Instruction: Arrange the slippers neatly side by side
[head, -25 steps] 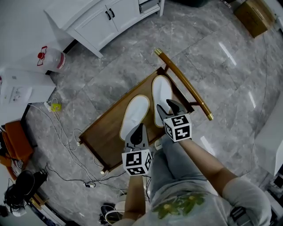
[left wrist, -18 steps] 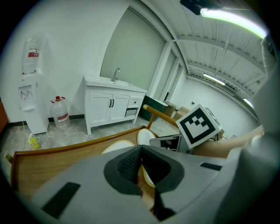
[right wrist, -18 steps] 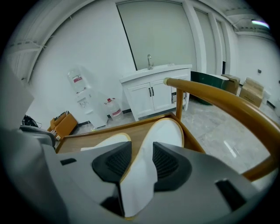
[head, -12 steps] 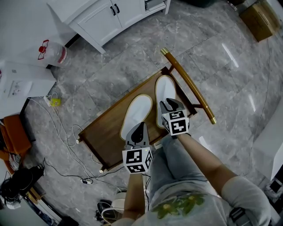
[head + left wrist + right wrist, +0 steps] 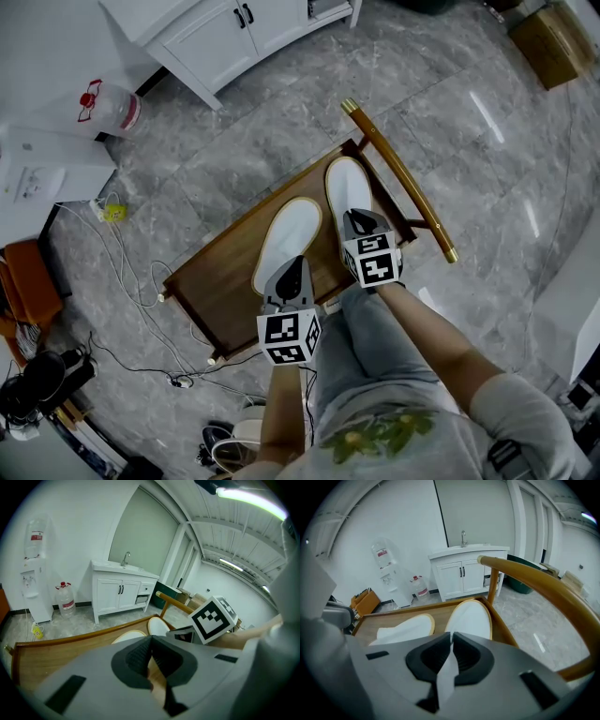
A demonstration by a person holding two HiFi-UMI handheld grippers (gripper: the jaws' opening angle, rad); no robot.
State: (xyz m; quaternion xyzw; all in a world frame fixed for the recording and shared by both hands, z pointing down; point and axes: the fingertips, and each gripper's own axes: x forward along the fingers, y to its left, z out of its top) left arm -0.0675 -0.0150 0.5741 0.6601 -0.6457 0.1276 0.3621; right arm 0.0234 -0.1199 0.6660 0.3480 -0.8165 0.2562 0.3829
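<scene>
Looking steeply down, the head view takes in a wooden seat (image 5: 220, 281) on a grey marble floor, with a curved rail (image 5: 398, 178) along its far right edge. Two white slippers lie on the seat. The left-hand slipper (image 5: 289, 239) slants toward the other, while the right-hand slipper (image 5: 343, 190) lies close along the rail. The left gripper (image 5: 292, 272) sits at the heel of the left-hand slipper, and the right gripper (image 5: 361, 223) is over the heel end of the right-hand one. This view alone shows the person's forearms and lap, and it cannot show how either pair of jaws stands.

The left gripper view answers for its own tool. The left gripper (image 5: 151, 641) has its pads pressed together at the tips with nothing seen between them. Beyond lie the left-hand slipper (image 5: 129, 635), the right-hand slipper (image 5: 158, 626) and a marker cube (image 5: 213, 618) on the other tool. Also in view are a white cabinet (image 5: 119, 592) and a water dispenser (image 5: 33, 583).

The right gripper view shows what the others hide. The right gripper (image 5: 451, 644) has just been closing its jaws, and they now pinch a fold of white slipper fabric (image 5: 447, 672). Past them lie the right-hand slipper (image 5: 471, 618) and the left-hand slipper (image 5: 405, 625), close but angled apart.
</scene>
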